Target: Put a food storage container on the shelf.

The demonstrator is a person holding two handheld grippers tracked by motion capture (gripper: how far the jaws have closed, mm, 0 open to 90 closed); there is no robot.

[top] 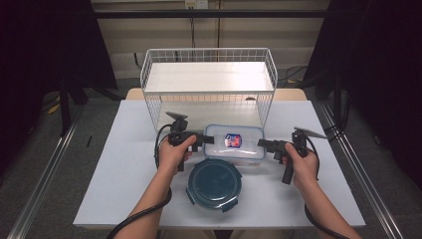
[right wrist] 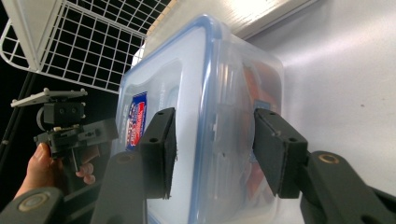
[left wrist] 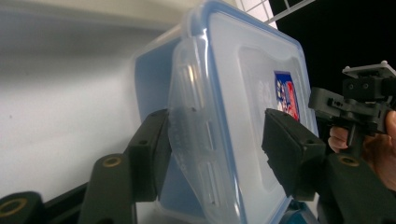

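Note:
A clear rectangular container with a blue-rimmed lid and a red-and-blue sticker sits on the white table, just in front of the wire rack. My left gripper is at its left end, open. In the left gripper view its jaws straddle the end latch flap of the container, with a gap on the lid side. My right gripper is at the right end, also open. In the right gripper view its jaws stand either side of the container's edge. Something orange shows inside.
A round dark container with a latched lid lies just in front of the rectangular one, between my forearms. A white wire rack with a shelf stands behind. The table has free room to the left and right.

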